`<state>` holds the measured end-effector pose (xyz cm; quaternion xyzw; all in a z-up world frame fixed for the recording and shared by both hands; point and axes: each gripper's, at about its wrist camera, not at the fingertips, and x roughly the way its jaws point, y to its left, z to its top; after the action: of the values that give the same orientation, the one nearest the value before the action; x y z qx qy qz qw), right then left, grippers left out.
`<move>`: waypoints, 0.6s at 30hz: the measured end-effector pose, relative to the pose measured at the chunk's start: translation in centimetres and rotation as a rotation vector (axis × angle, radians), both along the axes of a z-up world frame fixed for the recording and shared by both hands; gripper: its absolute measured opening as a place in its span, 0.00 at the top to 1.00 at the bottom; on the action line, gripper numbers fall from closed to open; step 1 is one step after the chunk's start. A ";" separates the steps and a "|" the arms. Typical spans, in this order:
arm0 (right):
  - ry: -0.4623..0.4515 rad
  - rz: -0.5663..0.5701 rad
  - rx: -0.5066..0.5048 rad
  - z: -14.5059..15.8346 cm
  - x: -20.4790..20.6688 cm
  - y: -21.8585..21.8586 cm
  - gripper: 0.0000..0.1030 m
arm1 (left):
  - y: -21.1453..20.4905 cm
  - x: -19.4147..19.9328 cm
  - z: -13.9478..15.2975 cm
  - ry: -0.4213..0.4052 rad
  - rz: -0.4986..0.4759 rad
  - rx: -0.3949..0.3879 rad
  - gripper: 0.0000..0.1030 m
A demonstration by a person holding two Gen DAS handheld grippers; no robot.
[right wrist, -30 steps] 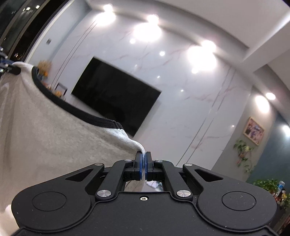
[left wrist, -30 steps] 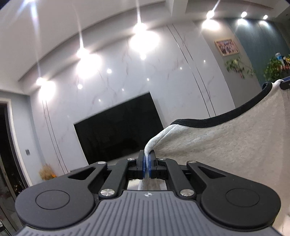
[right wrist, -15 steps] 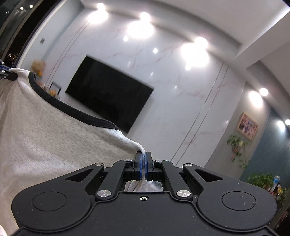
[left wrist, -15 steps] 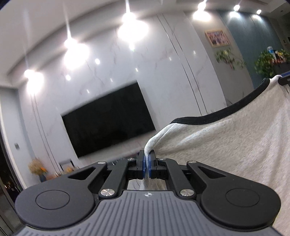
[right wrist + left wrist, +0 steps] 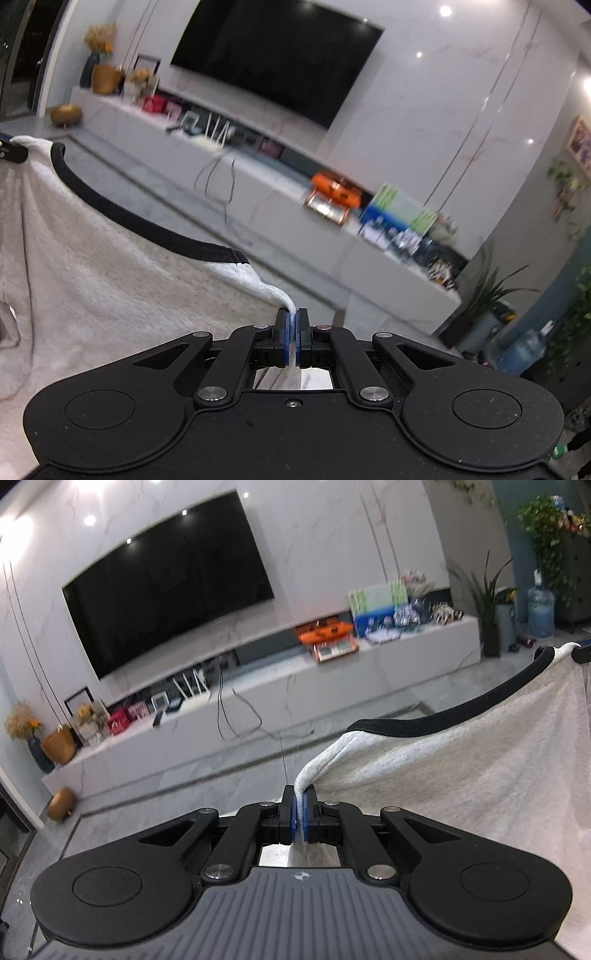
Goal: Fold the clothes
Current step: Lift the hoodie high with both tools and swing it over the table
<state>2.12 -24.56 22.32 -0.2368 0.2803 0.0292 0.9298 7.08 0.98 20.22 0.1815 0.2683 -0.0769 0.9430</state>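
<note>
A light grey top point(image 5: 480, 760) with a black neckband point(image 5: 443, 716) hangs stretched between my two grippers. My left gripper point(image 5: 298, 794) is shut on one shoulder corner of it; the cloth runs off to the right, where the tip of the right gripper point(image 5: 581, 653) pinches the far corner. In the right wrist view the same grey top point(image 5: 92, 273) spreads to the left, its neckband point(image 5: 147, 229) curving across. My right gripper point(image 5: 292, 317) is shut on the other shoulder corner, and the left gripper's tip point(image 5: 11, 151) shows at the far left edge.
Ahead is a marble wall with a large dark TV point(image 5: 166, 587) above a long low white cabinet point(image 5: 258, 701) crowded with boxes, frames and cables. A grey tiled floor point(image 5: 184, 786) lies below. Potted plants point(image 5: 491, 602) and a water bottle point(image 5: 541, 609) stand at the right.
Both grippers have dropped and tipped downward with the top still stretched between them. The views have swung from ceiling lights and upper wall to the TV cabinet and floor.
</note>
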 end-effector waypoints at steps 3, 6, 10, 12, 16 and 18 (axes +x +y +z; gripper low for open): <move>0.039 -0.015 0.012 -3.5 4.3 0.9 0.99 | 0.3 3.2 -3.2 0.034 0.012 -0.001 0.97; 0.079 -0.029 0.011 -7.1 8.2 1.5 0.99 | 0.2 5.8 -5.5 0.059 0.025 -0.001 0.97; 0.132 -0.033 0.028 -10.8 12.3 1.5 0.99 | 0.1 9.2 -9.4 0.123 0.041 -0.009 0.97; 0.161 -0.039 0.039 -12.5 14.0 1.2 0.99 | 0.2 10.1 -10.6 0.148 0.040 -0.018 0.97; 0.237 -0.049 0.078 -16.6 17.0 0.6 0.99 | 0.4 11.9 -13.6 0.212 0.041 -0.045 0.96; 0.254 -0.052 0.096 -17.4 17.7 0.2 0.98 | 0.4 12.4 -14.3 0.231 0.049 -0.061 0.90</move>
<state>19.84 -24.36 4.93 -0.1791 0.4002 0.0480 0.8975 19.48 1.42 5.94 0.1360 0.3771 -0.0821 0.9125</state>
